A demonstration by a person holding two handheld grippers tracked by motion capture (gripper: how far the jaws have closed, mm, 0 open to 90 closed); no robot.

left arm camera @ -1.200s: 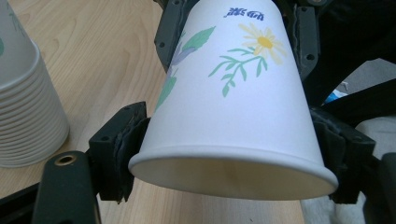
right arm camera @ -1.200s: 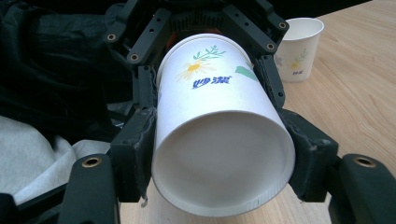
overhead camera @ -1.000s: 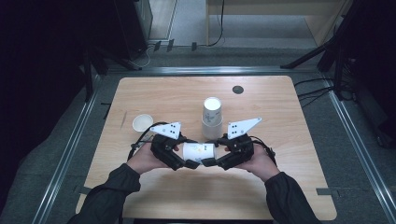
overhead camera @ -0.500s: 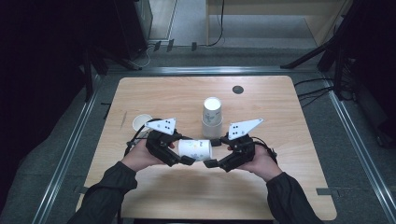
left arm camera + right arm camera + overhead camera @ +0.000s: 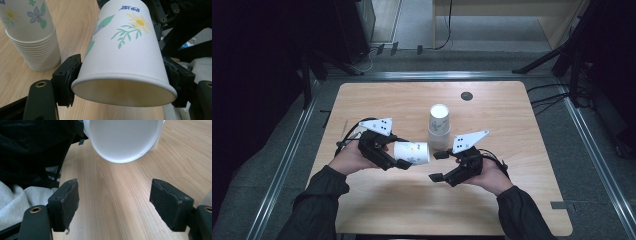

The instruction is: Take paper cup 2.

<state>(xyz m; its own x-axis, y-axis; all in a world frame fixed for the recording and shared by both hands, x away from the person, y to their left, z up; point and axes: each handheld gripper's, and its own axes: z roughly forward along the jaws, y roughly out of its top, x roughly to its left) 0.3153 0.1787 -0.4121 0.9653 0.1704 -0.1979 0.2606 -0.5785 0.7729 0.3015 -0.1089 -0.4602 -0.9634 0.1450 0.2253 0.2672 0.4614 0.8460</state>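
L hand-held gripper (image 5: 399, 161) clamped on single paper cup (image 5: 411, 152) near its rim, cup on its side above bench (image 5: 512, 105). R hand-held gripper (image 5: 435, 166) jaws wide apart, empty, just beside cup base. Cup stack (image 5: 439, 126) upright mid-bench. Judged: cup separated, placement left. L gripper view shows flower print; R gripper view shows cup's plain base.

Cup stack (image 5: 439, 126) mid-table (image 5: 512, 115), sideways cup (image 5: 411, 151) to its front left, small disc (image 5: 467, 95) behind.

A white flower-printed paper cup (image 5: 411, 152) lies sideways, in the air beside the cup stack (image 5: 439, 125).
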